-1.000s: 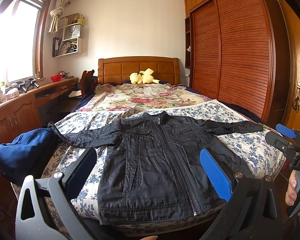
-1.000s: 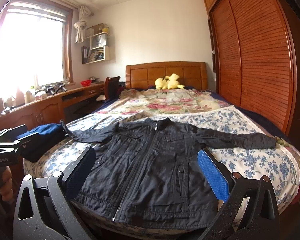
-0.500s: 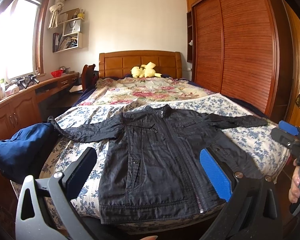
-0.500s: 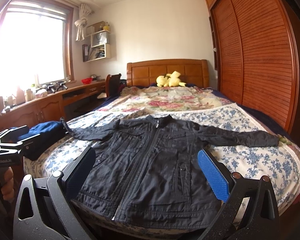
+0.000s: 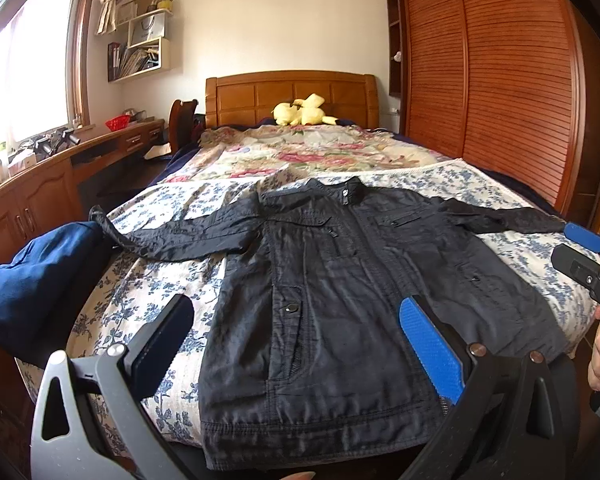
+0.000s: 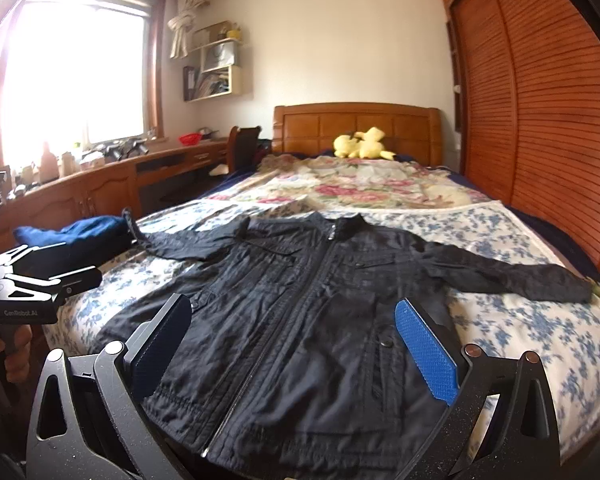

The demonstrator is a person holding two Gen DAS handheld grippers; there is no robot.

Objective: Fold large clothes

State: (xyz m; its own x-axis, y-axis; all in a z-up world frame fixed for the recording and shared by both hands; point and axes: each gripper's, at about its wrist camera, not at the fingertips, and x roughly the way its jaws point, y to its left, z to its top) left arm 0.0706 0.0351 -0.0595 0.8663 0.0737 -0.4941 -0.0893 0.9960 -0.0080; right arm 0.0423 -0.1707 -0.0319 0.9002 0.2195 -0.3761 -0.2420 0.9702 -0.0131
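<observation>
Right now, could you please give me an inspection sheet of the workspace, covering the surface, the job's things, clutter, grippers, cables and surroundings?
Surface: bed with blue-flowered white cover at the foot, pink floral quilt beyond.
Job's things: black zip-front jacket lying flat, front up, zipped, both sleeves spread outward.
Clutter: crumpled navy blue garment at the bed's left edge; yellow plush toy by the wooden headboard.
Grippers: left gripper open, empty, above the hem; right gripper open, empty.
Cables: nothing seen.
Surroundings: slatted wooden wardrobe on the right; wooden desk under the window.

Blown-out window (image 6: 72, 76) glare, fisheye-bent edges, slight blur
</observation>
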